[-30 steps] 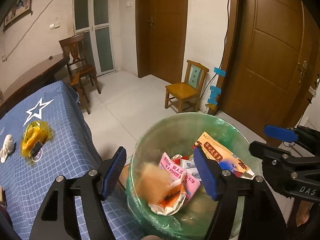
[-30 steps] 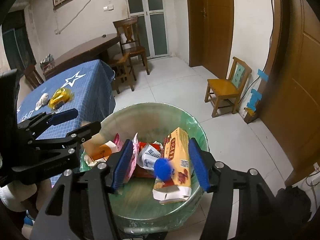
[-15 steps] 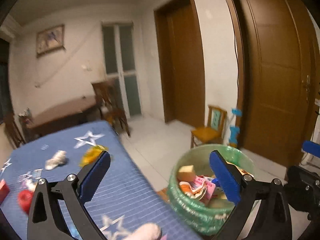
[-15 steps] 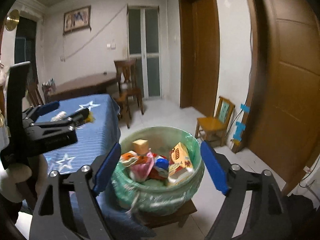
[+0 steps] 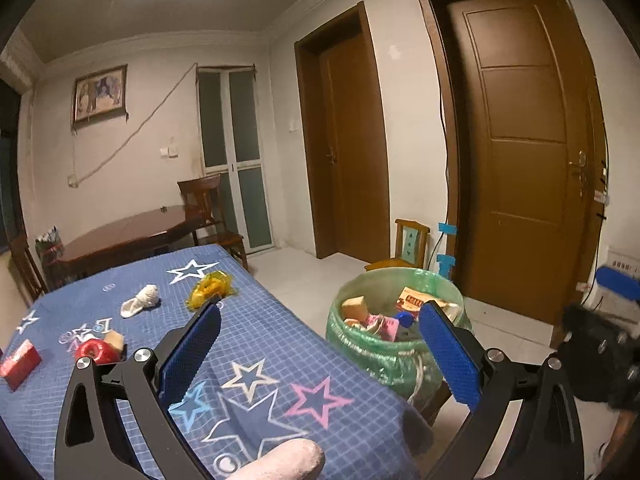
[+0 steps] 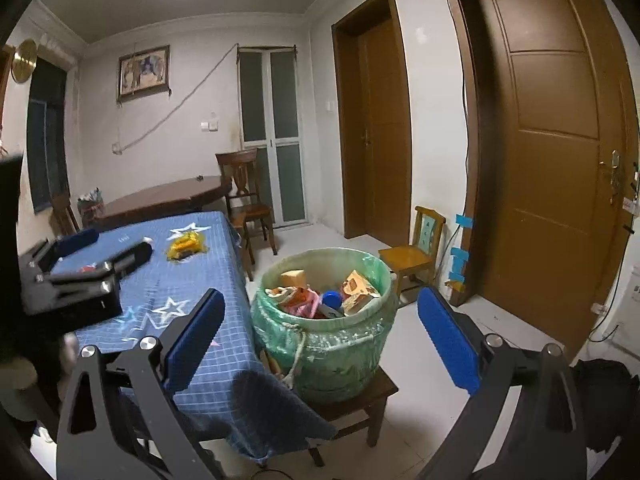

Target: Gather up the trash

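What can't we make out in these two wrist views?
- Bin contents: only the top layer shows in either view; wall and green liner hide the rest.
- Red packet: left view only, too small to read; left gripper open.
- White wad: left view, too small to identify.
- Right gripper, jaws opening and empty: in the left view it is blurred and edge-cropped.

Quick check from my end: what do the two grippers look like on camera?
Both match. The left gripper and right gripper each have a black frame of angular arms with triangular cut-outs and silver round screw heads. Each finger carries a flat, rectangular blue pad with a fine dimpled texture. No cables or markings show on them. No sleeve is visible.
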`<control>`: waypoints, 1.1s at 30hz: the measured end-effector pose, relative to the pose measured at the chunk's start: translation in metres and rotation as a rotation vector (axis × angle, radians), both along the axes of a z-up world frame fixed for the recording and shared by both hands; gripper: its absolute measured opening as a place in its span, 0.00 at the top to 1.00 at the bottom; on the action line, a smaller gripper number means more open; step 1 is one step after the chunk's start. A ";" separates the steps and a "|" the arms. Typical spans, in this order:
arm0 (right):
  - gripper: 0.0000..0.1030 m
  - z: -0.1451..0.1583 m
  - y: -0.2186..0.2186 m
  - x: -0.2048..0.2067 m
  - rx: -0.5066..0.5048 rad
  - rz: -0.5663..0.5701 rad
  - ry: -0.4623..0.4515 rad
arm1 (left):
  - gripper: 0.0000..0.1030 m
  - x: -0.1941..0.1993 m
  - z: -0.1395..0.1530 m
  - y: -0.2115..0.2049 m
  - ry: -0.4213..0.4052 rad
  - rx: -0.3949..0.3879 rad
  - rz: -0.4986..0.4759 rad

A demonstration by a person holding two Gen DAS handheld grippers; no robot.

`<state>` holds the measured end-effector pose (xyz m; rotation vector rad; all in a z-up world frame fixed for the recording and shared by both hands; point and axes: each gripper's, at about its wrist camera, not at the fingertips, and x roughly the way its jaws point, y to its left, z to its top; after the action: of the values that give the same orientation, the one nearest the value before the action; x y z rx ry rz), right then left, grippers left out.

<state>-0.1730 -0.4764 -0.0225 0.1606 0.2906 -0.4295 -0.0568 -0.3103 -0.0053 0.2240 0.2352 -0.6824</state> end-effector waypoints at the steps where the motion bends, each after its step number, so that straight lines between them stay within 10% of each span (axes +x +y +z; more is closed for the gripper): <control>1: 0.09 0.001 0.001 -0.001 -0.005 -0.002 -0.003 | 0.04 -0.003 -0.001 0.002 0.002 0.002 0.002; 33: 0.09 0.013 0.002 0.000 -0.001 0.098 0.054 | 0.04 -0.006 0.000 -0.021 0.027 0.103 -0.004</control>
<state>-0.1726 -0.4747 -0.0093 0.1334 0.3496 -0.3376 -0.0632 -0.3317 -0.0051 0.3141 0.2957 -0.6781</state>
